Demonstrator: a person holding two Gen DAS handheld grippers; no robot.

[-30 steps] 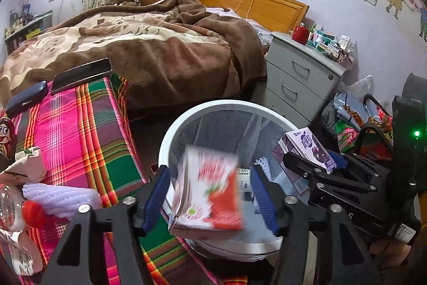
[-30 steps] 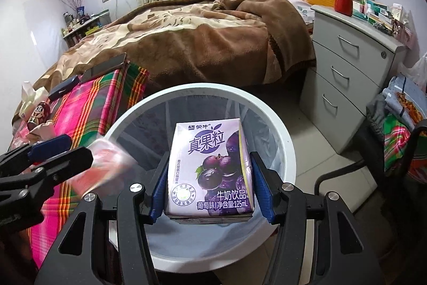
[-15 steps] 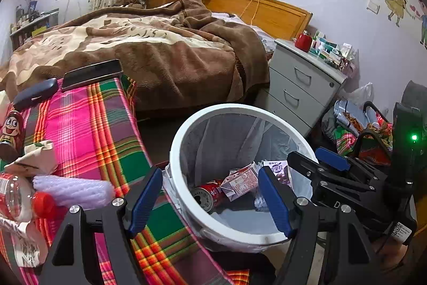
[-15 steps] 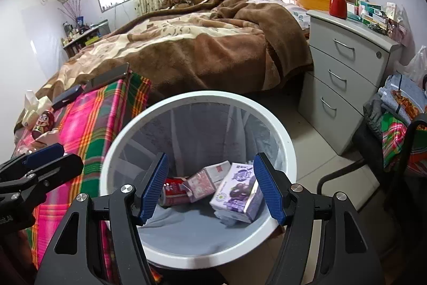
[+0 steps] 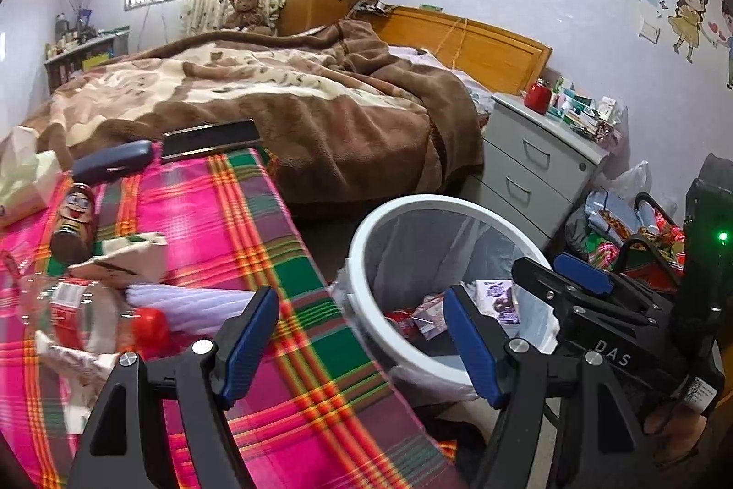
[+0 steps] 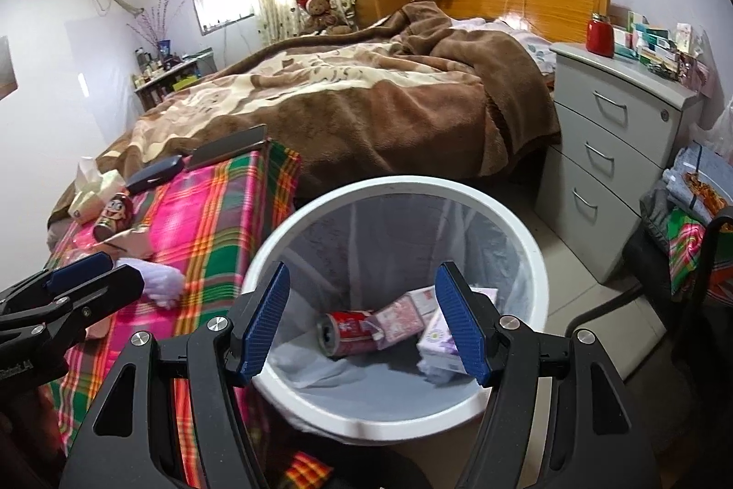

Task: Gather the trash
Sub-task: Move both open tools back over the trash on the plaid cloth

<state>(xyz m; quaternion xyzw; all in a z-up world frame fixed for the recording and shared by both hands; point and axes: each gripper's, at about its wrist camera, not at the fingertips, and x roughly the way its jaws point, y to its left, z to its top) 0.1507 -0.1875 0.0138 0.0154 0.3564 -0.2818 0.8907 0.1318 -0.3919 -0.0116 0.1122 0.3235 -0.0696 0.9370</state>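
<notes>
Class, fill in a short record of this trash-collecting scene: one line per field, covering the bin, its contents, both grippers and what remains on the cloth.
bin: white round wastebasket with clear liner, on the floor
contents: red drink can, pink carton, purple carton
left gripper: open, empty
right gripper: open, empty, over the bin
cloth: pink plaid cloth holding a clear red-capped bottle and white foam netting

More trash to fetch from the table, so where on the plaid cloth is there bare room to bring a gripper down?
Bare plaid cloth runs from the dark tablet toward the bin. Its left side is crowded: can, foam net, bottle.
</notes>
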